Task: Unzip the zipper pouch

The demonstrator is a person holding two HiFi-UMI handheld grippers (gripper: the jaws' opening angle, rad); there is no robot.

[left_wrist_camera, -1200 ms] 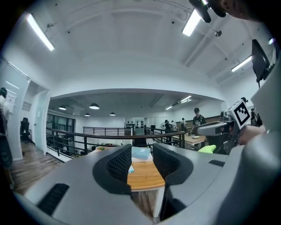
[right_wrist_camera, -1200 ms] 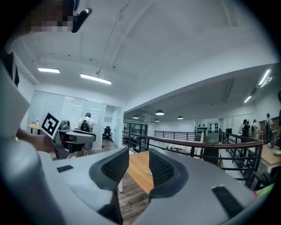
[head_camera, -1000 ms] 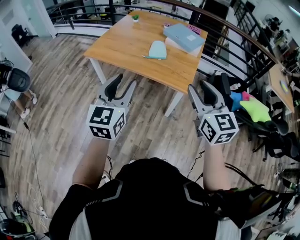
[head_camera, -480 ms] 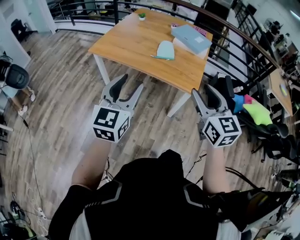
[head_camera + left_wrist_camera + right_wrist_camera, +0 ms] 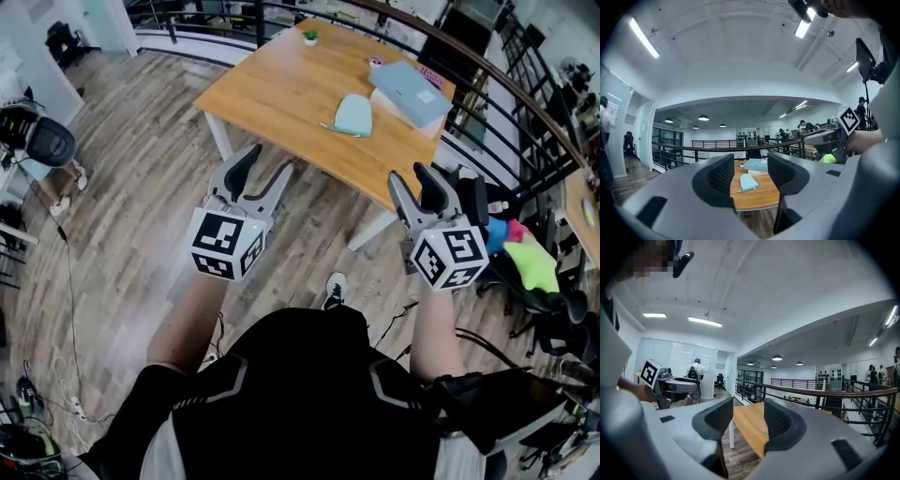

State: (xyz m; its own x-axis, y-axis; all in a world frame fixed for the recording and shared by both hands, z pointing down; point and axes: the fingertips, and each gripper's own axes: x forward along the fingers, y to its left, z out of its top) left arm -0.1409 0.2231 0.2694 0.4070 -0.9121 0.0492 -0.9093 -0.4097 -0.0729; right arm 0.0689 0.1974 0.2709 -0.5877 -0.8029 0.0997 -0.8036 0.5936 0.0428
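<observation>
Lying far beyond both jaws: zipper pouch (image 5: 353, 114)

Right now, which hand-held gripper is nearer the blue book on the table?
Right. The right hand-held gripper hangs just short of the table edge nearest the blue book; the left hand-held gripper hangs short of the table's opposite end.

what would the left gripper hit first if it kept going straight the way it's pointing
Likely the wooden table, whose near edge shows between the open jaws of the left gripper, the blue pouch lying beyond it; depth is unclear.
</observation>
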